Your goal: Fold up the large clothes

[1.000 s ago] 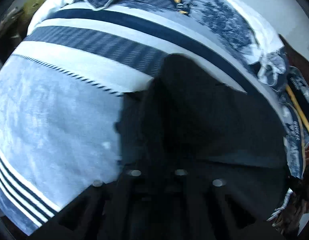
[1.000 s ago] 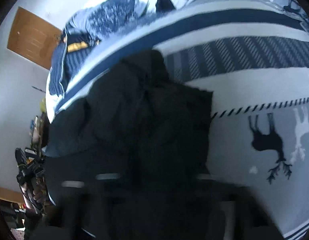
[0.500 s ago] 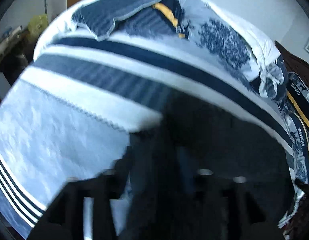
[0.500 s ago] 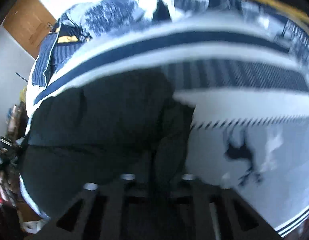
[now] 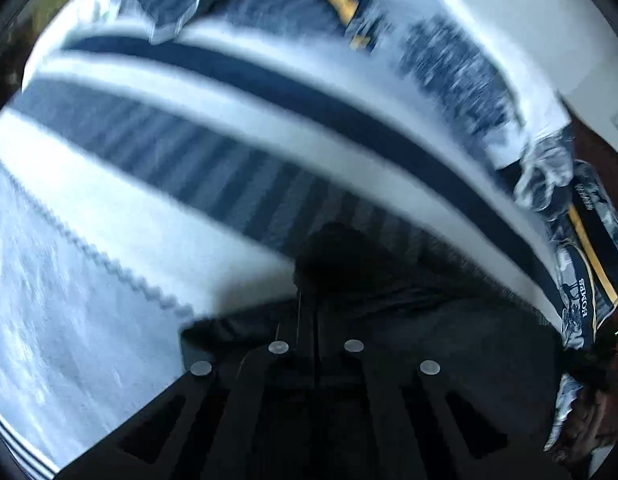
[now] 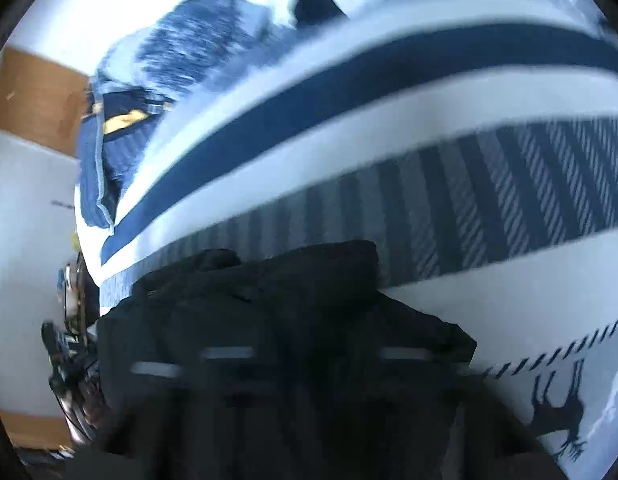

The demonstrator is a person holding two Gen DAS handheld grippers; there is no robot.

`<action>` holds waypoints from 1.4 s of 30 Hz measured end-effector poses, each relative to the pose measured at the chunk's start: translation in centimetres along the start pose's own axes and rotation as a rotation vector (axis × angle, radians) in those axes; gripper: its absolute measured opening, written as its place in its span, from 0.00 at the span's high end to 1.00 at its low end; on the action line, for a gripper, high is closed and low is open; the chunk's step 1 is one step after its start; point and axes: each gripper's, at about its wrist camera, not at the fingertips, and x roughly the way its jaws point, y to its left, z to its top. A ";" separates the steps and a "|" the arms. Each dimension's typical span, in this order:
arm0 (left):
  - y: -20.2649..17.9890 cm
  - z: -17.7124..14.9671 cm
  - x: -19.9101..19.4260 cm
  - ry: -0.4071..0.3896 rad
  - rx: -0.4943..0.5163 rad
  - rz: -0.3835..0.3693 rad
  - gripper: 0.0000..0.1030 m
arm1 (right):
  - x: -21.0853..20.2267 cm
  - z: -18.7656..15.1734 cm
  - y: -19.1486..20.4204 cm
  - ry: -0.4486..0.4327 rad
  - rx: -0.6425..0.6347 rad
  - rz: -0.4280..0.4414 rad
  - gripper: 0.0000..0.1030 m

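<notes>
A large black garment (image 5: 449,320) lies on a bed with a blue and white striped cover (image 5: 189,128). In the left wrist view my left gripper (image 5: 315,320) has its fingers close together, pinched on a dark fold of the garment. In the right wrist view the black garment (image 6: 269,312) is bunched over my right gripper (image 6: 309,344). The right fingers are blurred and dark against the cloth, so I cannot tell how they stand.
Crumpled blue patterned bedding and pillows (image 5: 449,64) lie at the far end of the bed. A wooden door (image 6: 37,100) and a white wall are at the left of the right wrist view. Dark cluttered objects (image 6: 69,360) sit beside the bed's left edge.
Both grippers have pulled the black garment back toward the near edge. More of the striped cover now shows beyond it. The garment looks more bunched in the right wrist view.
</notes>
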 end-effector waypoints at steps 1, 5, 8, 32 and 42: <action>-0.1 0.3 -0.4 -0.029 0.015 0.008 0.99 | -1.3 0.1 0.4 -0.059 -0.029 0.004 0.96; -0.1 0.4 1.3 -0.043 0.019 0.082 0.99 | -1.4 0.6 1.3 -0.104 -0.062 -0.114 0.98; -0.7 -0.2 3.8 0.016 0.035 0.195 0.99 | 3.4 0.6 2.1 -0.056 -0.156 -0.315 0.98; 8.0 -22.4 -16.9 -0.075 -0.304 0.096 0.31 | -13.2 -23.7 -7.3 -0.203 0.041 0.028 0.12; 9.2 -20.3 -13.5 0.005 -0.412 0.033 0.31 | -8.6 -24.8 -12.4 -0.110 0.213 0.146 0.14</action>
